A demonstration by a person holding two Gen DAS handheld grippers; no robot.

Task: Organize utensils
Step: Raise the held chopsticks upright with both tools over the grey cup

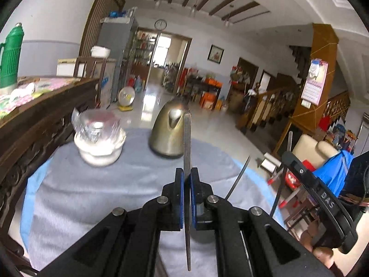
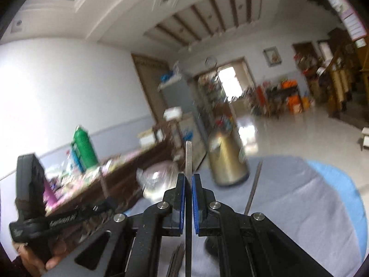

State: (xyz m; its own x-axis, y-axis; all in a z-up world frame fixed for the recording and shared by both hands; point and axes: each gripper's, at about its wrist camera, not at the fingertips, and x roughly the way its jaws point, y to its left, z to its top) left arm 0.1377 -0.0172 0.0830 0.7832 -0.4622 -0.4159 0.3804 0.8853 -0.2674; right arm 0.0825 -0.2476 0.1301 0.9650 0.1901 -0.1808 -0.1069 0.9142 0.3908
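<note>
Left wrist view shows the left gripper (image 1: 187,180) clenched on a flat metal chopstick (image 1: 187,138) above the grey cloth (image 1: 92,196), the right gripper (image 2: 189,184) likewise pinching another chopstick (image 2: 188,157), so both should stay level and lower slowly, clear of the kettle (image 1: 168,133).

Your left wrist camera sits just behind its fingers (image 1: 182,198), raised above the grey-covered table (image 1: 92,196) and facing level across it toward the far doorway (image 1: 168,53). Your right wrist camera looks along its own fingers (image 2: 181,203) from the table's right side, tilted up so ceiling fills the top, and it is blurred. Both views share the metal kettle (image 1: 169,133) (image 2: 228,159), the green thermos (image 1: 10,55) (image 2: 84,147), and that doorway (image 2: 228,80).
</note>
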